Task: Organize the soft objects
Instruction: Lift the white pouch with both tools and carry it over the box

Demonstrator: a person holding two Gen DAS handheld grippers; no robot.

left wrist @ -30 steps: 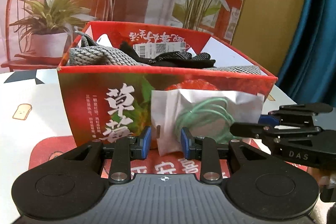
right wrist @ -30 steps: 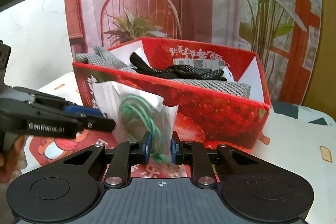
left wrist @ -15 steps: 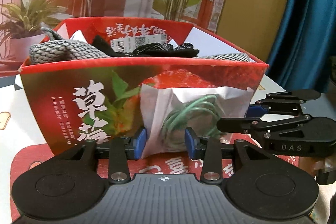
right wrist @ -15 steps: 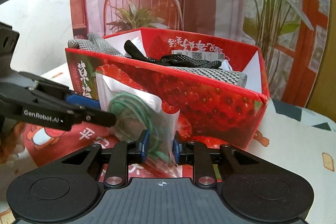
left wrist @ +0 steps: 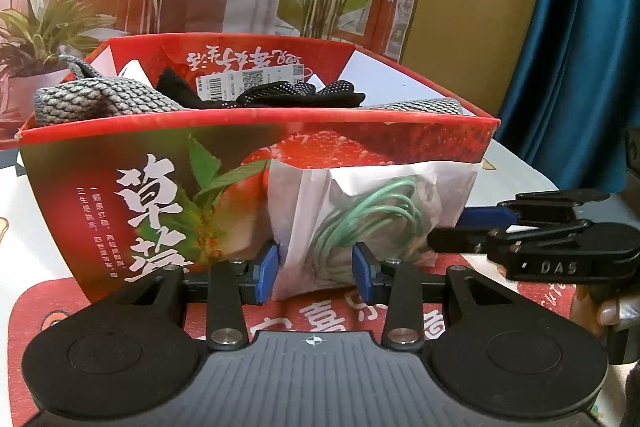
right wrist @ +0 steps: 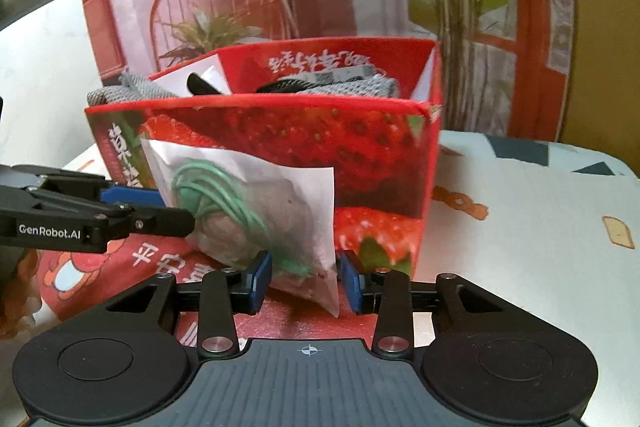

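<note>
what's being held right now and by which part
Right tongs opening, not gripping the bag's corner between them; left tongs straddle its other bottom corner, grip unclear.

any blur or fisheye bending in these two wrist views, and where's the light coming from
Left wrist: sharp; the strawberry box rim bows from fisheye distortion, corners vignetted dark. Right wrist: softer, the box's far wall print slightly smeared; the pouch of green cord stays readable. The light source shows in neither view.
</note>
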